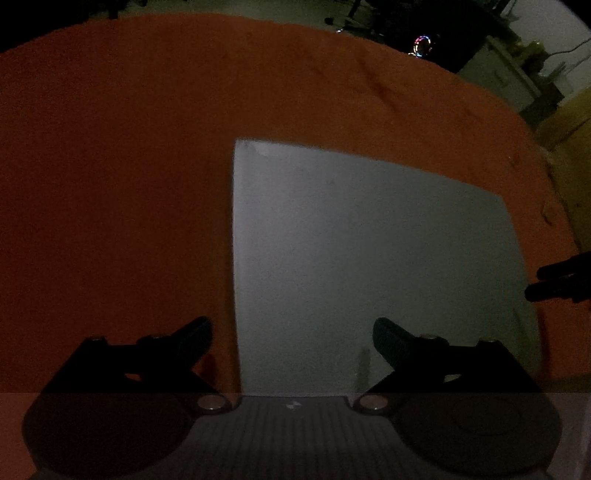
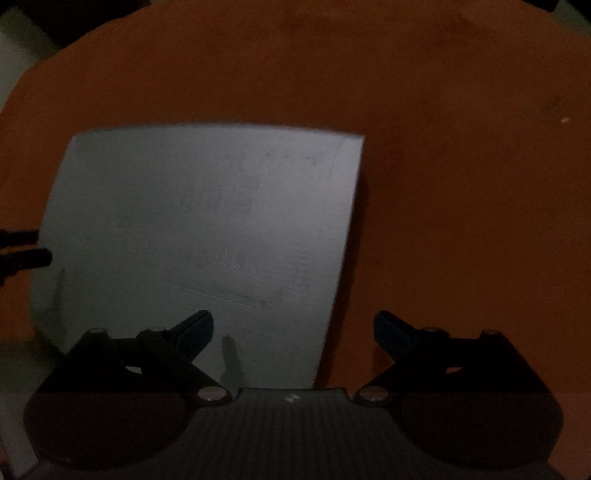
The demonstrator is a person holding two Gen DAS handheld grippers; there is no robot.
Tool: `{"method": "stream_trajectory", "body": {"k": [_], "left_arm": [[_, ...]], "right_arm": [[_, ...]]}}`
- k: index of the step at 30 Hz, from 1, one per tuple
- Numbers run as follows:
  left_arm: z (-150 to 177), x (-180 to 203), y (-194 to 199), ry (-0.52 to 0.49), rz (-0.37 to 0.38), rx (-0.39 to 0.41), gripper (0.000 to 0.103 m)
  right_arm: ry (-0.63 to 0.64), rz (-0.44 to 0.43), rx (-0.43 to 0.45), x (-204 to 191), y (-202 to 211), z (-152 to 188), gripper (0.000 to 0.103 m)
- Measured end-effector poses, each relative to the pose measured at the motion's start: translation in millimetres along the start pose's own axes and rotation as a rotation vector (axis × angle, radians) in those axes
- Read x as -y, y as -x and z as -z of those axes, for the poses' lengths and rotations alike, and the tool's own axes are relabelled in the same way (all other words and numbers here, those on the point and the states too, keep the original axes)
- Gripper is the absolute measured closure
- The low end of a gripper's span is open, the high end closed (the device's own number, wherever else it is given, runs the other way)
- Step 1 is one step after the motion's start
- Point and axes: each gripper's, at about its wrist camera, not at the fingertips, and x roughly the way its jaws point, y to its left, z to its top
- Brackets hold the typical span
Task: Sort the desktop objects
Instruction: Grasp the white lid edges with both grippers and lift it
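Note:
The scene is very dark. A pale grey rectangular mat (image 1: 369, 258) lies flat on an orange tablecloth (image 1: 110, 166). My left gripper (image 1: 291, 332) is open and empty, held above the mat's near left edge. The right gripper's dark fingertips (image 1: 546, 284) show at the mat's right side in the left wrist view. In the right wrist view the same mat (image 2: 199, 229) fills the left half on the cloth (image 2: 461, 184). My right gripper (image 2: 293, 328) is open and empty over the mat's near right edge. The left gripper's fingertips (image 2: 26, 247) show at the far left.
The cloth's far edge (image 1: 332, 29) curves across the top of the left wrist view. Beyond it is a dim room with dark furniture and a small coloured light (image 1: 421, 44). A yellowish surface (image 1: 569, 122) stands at the right.

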Motion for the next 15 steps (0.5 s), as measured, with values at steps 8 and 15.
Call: {"method": "stream_trajectory", "body": {"k": [8, 15], "left_arm": [[7, -8, -27, 0.007, 0.088, -0.060, 0.000], [3, -14, -36, 0.058, 0.117, -0.071, 0.000]], "right_arm": [[-0.048, -0.105, -0.069, 8, -31, 6, 0.002], [-0.098, -0.181, -0.080, 15, -39, 13, 0.000]]}}
